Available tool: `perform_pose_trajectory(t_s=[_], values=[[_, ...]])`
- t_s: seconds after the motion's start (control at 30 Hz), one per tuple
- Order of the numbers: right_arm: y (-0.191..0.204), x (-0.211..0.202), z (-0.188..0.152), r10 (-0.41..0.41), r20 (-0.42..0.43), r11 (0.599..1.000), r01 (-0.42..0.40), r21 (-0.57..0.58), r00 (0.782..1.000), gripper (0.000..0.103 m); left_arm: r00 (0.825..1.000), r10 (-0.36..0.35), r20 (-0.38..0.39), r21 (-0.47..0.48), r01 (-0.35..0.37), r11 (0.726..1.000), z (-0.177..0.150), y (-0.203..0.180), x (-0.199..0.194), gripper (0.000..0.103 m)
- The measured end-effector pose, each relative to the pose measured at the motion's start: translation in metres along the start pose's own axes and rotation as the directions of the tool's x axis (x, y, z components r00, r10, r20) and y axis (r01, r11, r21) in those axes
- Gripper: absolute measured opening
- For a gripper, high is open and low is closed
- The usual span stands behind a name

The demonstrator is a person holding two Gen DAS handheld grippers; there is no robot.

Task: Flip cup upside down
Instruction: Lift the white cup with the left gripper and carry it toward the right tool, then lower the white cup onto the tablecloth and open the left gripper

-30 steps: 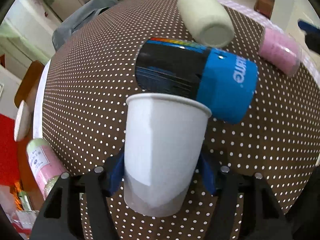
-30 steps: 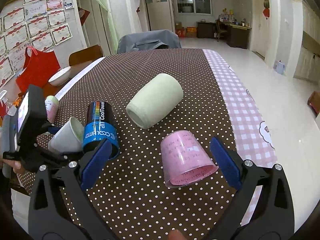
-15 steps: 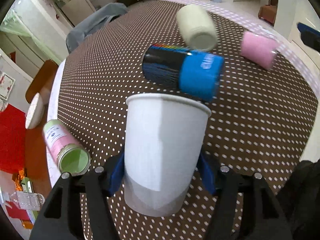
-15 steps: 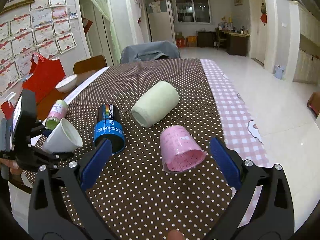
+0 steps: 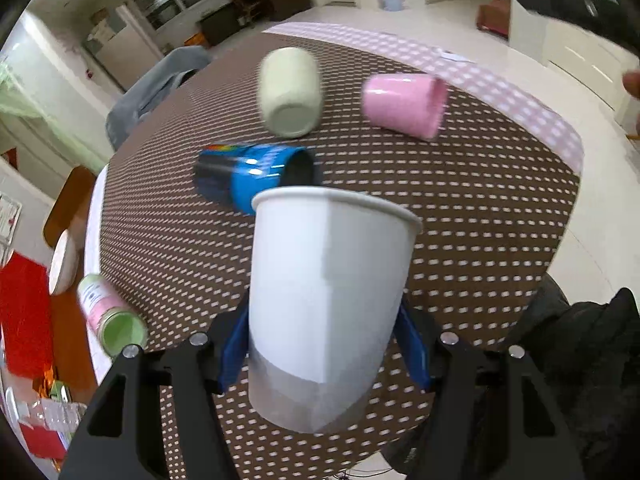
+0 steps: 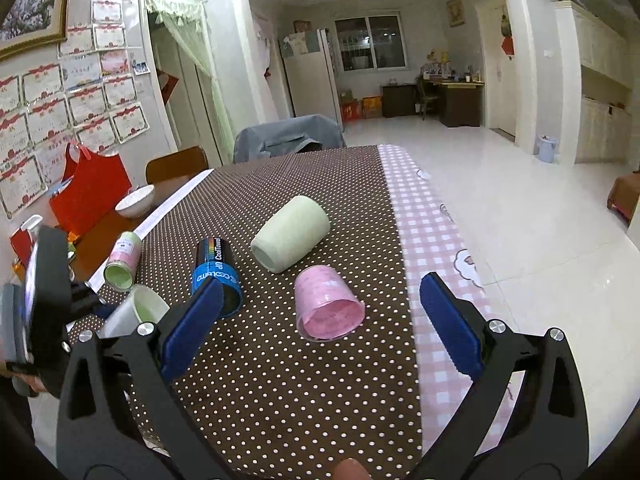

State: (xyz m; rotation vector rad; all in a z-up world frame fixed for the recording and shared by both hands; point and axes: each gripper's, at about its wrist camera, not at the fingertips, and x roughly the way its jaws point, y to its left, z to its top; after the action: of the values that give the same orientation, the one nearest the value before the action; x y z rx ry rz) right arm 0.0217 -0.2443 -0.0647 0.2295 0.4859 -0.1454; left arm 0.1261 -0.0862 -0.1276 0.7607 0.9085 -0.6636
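Observation:
My left gripper (image 5: 324,344) is shut on a white paper cup (image 5: 326,292), gripped near its base and held above the dotted tablecloth (image 5: 460,216). In the right wrist view the same cup (image 6: 136,312) shows at the lower left, tilted with its mouth toward that camera, in the left gripper (image 6: 86,306). My right gripper (image 6: 320,320) is open and empty, above the table's near end, with a pink cup (image 6: 326,304) lying on its side between and beyond its fingers.
Lying on the table are a blue and black can-shaped cup (image 5: 252,176), a pale green cup (image 5: 290,92), the pink cup (image 5: 404,104) and a pink and green jar (image 5: 110,316). A white bowl (image 6: 136,200) sits at the left. A grey-covered chair (image 6: 288,140) stands at the far end.
My left gripper has risen and tilted up with the white cup, so the table objects look smaller and farther. The right gripper has lifted and pulled back a little.

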Motion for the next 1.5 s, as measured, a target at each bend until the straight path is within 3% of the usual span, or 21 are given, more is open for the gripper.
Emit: perform_pose_trajectory(t_s=[0.33,0.6,0.63,0.73,1.17,1.5], values=[[-0.02,-0.009,-0.003,-0.027,0.013,0.999,0.026,0.04,1.0,0.097,0.998,-0.06,-0.015,0.062,0.061,0.996,0.011,-0.039,0.018,0.063],[-0.021,-0.008,-0.004,-0.026,0.008,0.999,0.025,0.04,1.0,0.097,0.998,-0.063,-0.019,0.08,0.064,0.995,0.014,-0.049,0.027,0.064],[-0.021,-0.008,-0.004,-0.025,0.008,0.999,0.024,0.039,1.0,0.097,0.998,-0.061,-0.023,0.08,0.062,0.995,0.015,-0.049,0.029,0.065],[-0.02,-0.007,-0.004,-0.021,0.006,0.999,0.021,0.039,1.0,0.097,1.0,-0.027,-0.016,0.08,0.028,0.996,0.015,-0.047,0.03,0.085],[-0.009,-0.009,-0.003,0.009,0.002,1.0,-0.009,0.019,1.0,0.097,0.997,0.018,0.079,-0.02,-0.017,1.0,0.001,-0.031,-0.01,0.085],[0.01,-0.01,0.0,0.041,-0.004,0.999,-0.041,-0.019,0.999,0.097,0.978,0.109,0.175,-0.15,-0.083,0.985,-0.017,-0.014,-0.048,0.085]])
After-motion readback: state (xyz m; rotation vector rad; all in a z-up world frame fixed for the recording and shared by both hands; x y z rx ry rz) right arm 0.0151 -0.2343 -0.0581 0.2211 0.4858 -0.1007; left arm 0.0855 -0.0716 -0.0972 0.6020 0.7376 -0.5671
